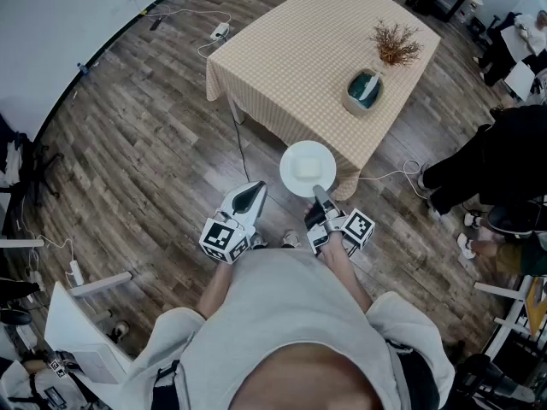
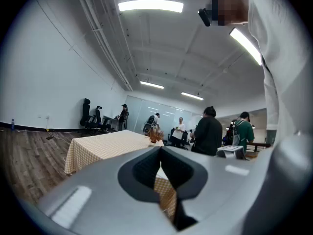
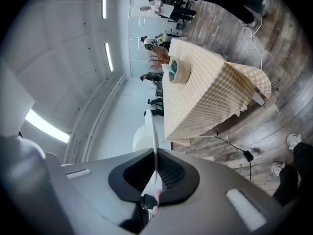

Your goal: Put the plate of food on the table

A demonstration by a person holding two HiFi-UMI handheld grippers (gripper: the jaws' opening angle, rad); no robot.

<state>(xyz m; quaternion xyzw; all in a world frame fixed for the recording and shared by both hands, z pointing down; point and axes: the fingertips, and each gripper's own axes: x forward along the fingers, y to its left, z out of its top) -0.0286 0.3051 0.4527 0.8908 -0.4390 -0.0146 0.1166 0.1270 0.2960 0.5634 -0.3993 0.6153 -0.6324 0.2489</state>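
At the near corner of the table (image 1: 291, 58), still on the floor side, the person stood with both grippers held out in front.

- Right gripper (image 1: 320, 192): jaws clamped on the near rim of the white plate (image 1: 288, 178). The right gripper view showed the plate edge-on, pinched between the pads.
- Food (image 1: 306, 167): a pale mound in the middle of the plate. Its kind could not be told.
- Plate was carried in the air. From the head view it overlapped the table's near corner, but the right gripper view put the checked cloth well ahead, so it was probably not yet over the top.
- Left gripper (image 1: 255, 191): jaws together, nothing between them, just left of the plate and apart from it.
- Table top: a bowl (image 1: 365, 90) and a dried sprig (image 1: 395, 43) stood toward the far right. The near and left cloth was bare.

Progress, as judged: pickup done and carry nearly finished. Left to do: bring the plate over the cloth, lower it flat on the bare near part, and release the rim.
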